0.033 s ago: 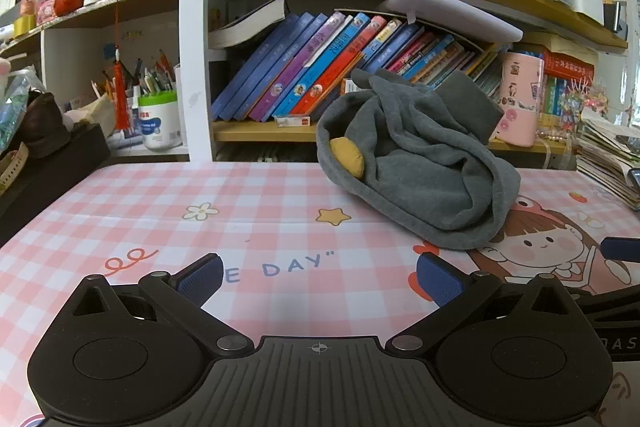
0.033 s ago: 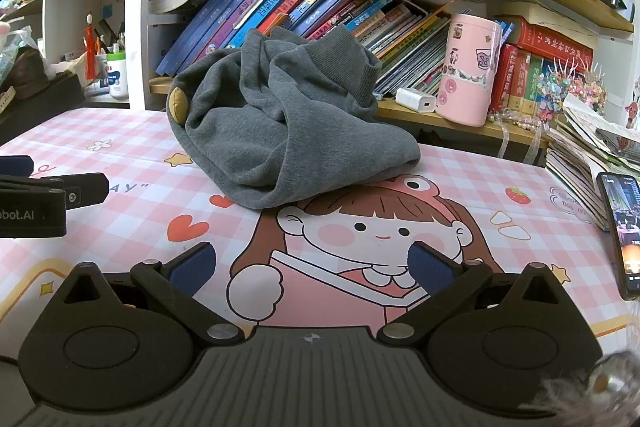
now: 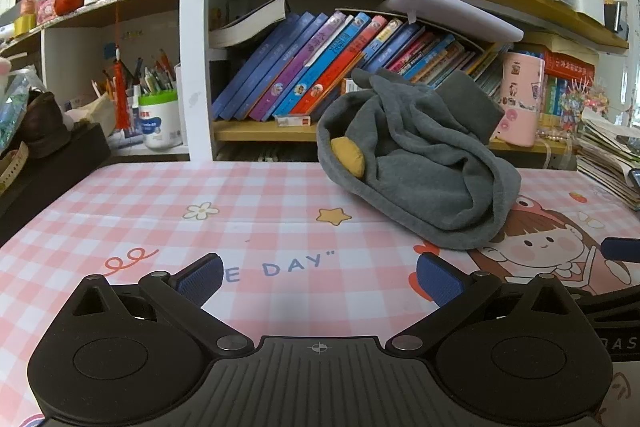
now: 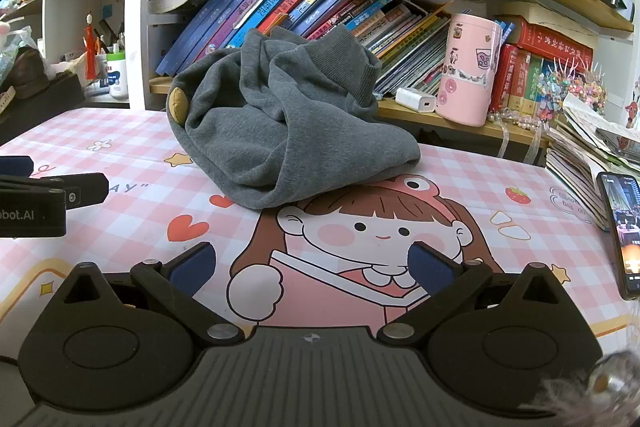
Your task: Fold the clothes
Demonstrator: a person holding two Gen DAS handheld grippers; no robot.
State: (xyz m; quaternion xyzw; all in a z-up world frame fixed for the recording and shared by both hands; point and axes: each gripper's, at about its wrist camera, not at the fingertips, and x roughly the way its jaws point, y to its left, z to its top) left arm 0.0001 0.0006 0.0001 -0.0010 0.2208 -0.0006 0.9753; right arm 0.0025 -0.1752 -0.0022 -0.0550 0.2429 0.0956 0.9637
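Observation:
A grey sweatshirt (image 3: 420,163) lies in a crumpled heap at the back of the pink checked table mat (image 3: 160,211), close to the bookshelf. A mustard patch (image 3: 348,157) shows on its left side. My left gripper (image 3: 318,277) is open and holds nothing, well short of the heap and to its left. In the right wrist view the sweatshirt (image 4: 288,123) lies ahead and slightly left. My right gripper (image 4: 310,267) stands open over the cartoon girl print, apart from the cloth. The left gripper (image 4: 52,199) shows at that view's left edge.
Behind the heap is a bookshelf of leaning books (image 3: 320,75) and a pink tumbler (image 4: 468,67). A stack of papers (image 4: 580,147) and a lit phone (image 4: 624,227) lie at the right edge. A black box (image 3: 48,167) borders the table on the left.

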